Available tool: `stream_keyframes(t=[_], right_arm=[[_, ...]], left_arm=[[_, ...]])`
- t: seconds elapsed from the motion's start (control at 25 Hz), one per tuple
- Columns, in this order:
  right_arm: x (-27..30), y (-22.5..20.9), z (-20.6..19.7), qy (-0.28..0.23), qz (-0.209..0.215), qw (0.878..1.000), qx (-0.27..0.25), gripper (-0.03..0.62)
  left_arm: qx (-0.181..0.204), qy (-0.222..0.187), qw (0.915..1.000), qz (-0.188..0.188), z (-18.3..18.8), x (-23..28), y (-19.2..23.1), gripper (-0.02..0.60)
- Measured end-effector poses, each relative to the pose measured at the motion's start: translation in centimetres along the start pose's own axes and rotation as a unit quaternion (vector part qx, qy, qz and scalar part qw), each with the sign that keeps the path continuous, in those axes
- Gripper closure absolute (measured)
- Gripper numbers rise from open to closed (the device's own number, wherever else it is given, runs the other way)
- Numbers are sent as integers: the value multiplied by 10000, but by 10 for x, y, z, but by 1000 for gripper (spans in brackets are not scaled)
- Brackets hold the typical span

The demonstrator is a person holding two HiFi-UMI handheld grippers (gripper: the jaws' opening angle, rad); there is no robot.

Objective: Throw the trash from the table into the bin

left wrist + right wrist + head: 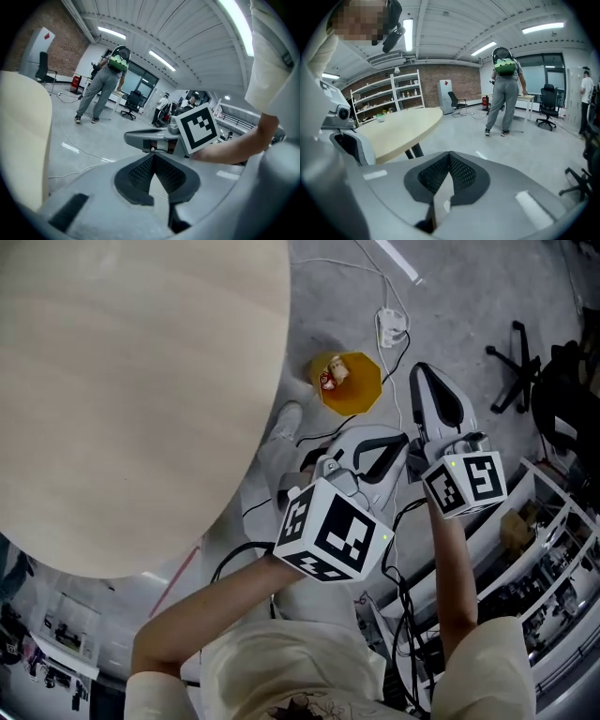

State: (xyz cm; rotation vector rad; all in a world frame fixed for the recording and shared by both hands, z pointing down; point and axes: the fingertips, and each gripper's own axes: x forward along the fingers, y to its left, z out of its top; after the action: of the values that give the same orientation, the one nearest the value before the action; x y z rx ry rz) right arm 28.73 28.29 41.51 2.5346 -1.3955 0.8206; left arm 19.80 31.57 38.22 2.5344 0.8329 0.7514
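The orange bin (354,388) stands on the grey floor beside the round pale table (122,399), with a crumpled piece of trash (331,375) lying in it. Both grippers hang in the air over the floor, near the bin and off the table's edge. My left gripper (403,440) (153,155) is shut, its pads meeting at the tips with nothing between them. My right gripper (424,373) (450,154) is also shut and empty. In the left gripper view the right gripper (138,137) shows just ahead with its marker cube. No trash shows on the table top (398,126).
A person with a green backpack (504,89) (107,79) stands further off on the open floor. Cables and a power strip (391,326) lie past the bin. An office chair base (518,367) and shelving (553,549) are at the right.
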Motion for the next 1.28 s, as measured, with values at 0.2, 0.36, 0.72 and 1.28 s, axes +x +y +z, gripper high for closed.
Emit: stream_keyframes(t=[0.2,0.36,0.72,1.28], right_arm=[[2,33,37,-187,125,9997,-29,588],[14,64,48,-216,291,9993,-112,588],[43,159,74,-194,1122,9926,-421,588],[101,394,109,-54,2404,9537,-1809,588]], left_arm=[[-93,-316,9993,186,27,-47,4,577],[-191,-510,9973,492,28,-90,15,577],[-523,-893,9858,1320,21,-175,53,577],[-1119,-1949,9340,2777,-22,-395,100,577]])
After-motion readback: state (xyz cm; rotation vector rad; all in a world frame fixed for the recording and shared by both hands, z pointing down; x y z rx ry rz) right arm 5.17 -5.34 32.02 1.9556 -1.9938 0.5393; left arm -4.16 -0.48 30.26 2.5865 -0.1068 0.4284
